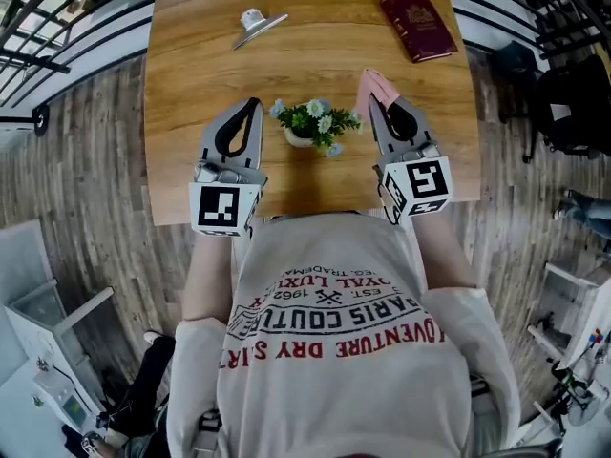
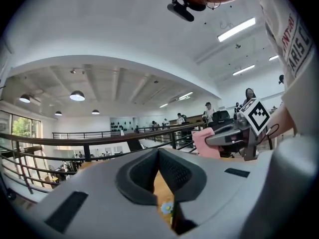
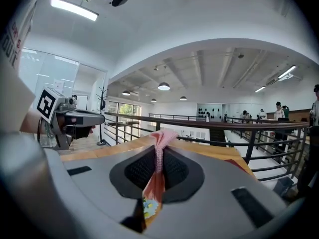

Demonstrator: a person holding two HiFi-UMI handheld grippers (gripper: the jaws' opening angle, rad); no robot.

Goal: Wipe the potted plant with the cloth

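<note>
One sm. white pot [image 1: 298, 138] — flowers [image 1: 316, 111] inside

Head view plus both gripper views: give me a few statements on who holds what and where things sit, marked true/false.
1. The right gripper is closed on the pink cloth. True.
2. The left gripper has its fingers spread wide around the plant. False: they are together with nothing between them.
3. The potted plant stands on the wooden table, between the two grippers in the head view. True.
4. The red book lies left of the plant, next to the left gripper. False: it lies near the table's far right corner, away from both grippers.
</note>
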